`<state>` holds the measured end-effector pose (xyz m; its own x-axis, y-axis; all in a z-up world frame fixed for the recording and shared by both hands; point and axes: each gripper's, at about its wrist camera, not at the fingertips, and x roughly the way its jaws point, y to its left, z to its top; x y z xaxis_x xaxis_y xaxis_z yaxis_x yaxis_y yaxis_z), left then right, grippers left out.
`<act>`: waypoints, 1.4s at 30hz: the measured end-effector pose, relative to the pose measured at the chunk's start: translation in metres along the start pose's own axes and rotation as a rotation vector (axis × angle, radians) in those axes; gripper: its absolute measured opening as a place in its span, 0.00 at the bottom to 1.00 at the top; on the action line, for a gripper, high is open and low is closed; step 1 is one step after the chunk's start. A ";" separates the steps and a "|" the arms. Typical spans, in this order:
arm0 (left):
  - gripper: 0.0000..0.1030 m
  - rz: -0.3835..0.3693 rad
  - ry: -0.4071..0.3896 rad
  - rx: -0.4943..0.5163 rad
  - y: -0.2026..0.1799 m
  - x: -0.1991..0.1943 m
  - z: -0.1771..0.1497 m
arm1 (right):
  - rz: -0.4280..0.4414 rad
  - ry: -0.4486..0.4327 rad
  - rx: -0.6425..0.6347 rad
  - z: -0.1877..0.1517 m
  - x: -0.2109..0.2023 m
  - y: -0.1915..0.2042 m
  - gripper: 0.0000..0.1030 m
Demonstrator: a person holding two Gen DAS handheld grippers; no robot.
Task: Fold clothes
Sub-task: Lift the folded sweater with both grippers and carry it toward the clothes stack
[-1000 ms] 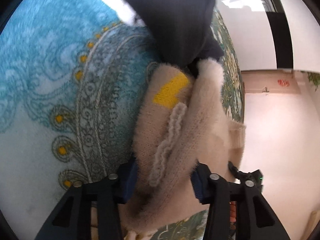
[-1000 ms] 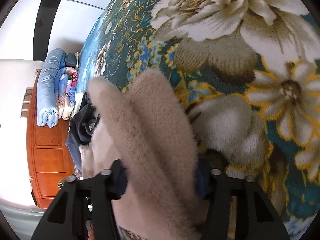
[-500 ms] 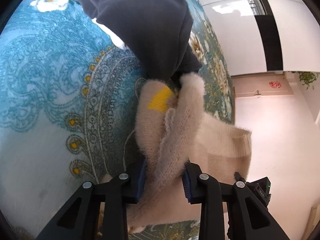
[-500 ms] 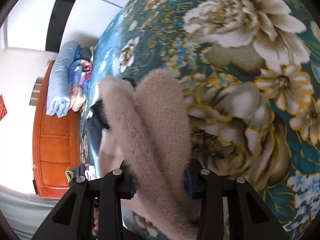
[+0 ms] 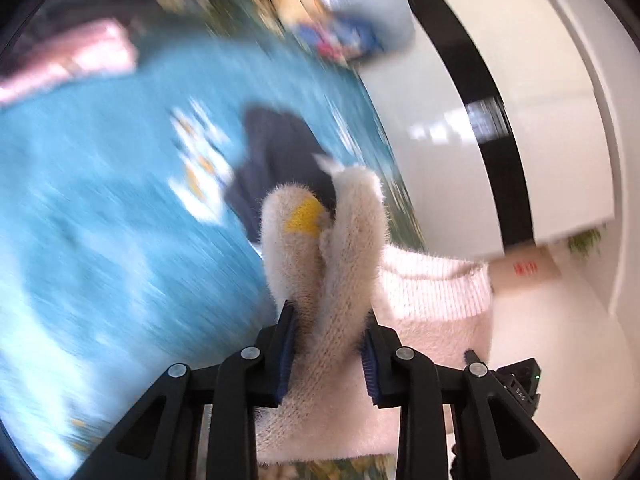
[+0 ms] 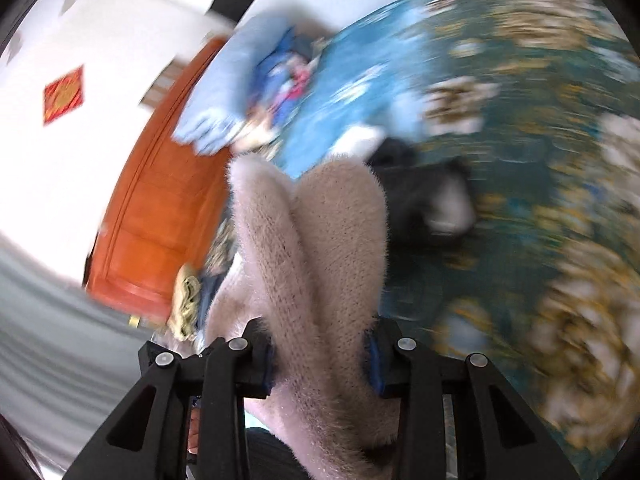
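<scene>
floral bedspread (image 6: 500, 128) blurred, orange wooden headboard (image 6: 160, 208), white walls (image 5: 568, 120)

Bright daylight, heavy motion blur across both views, fisheye-warped dark edges.

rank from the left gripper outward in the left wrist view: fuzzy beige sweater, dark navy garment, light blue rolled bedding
1. Fuzzy beige sweater, clamped between the left gripper fingers.
2. Dark navy garment, on the bedspread just beyond the sweater.
3. Light blue rolled bedding, farthest, at the top.
</scene>
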<state>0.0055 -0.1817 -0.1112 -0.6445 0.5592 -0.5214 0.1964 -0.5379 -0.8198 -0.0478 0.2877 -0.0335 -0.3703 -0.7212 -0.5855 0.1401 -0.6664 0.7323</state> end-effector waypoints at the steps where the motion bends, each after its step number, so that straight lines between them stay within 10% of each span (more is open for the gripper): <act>1: 0.30 0.024 -0.044 -0.018 0.011 -0.014 0.003 | 0.008 0.038 -0.033 0.006 0.022 0.014 0.35; 13: 0.30 0.246 -0.342 -0.280 0.136 -0.096 0.013 | 0.050 0.474 -0.449 0.021 0.298 0.171 0.34; 23: 0.16 0.392 -0.393 -0.300 0.180 -0.054 0.024 | 0.035 0.536 -0.599 0.013 0.432 0.202 0.34; 32: 0.17 0.384 -0.343 -0.312 0.185 -0.036 0.035 | -0.096 0.547 -0.526 0.018 0.463 0.159 0.40; 42: 0.18 0.511 -0.319 0.007 0.120 -0.011 0.069 | -0.131 0.419 -0.856 -0.003 0.418 0.211 0.41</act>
<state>-0.0150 -0.2964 -0.1873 -0.6597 0.0124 -0.7514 0.5360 -0.6931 -0.4820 -0.1699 -0.1547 -0.1251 -0.0959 -0.5295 -0.8429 0.8049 -0.5394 0.2473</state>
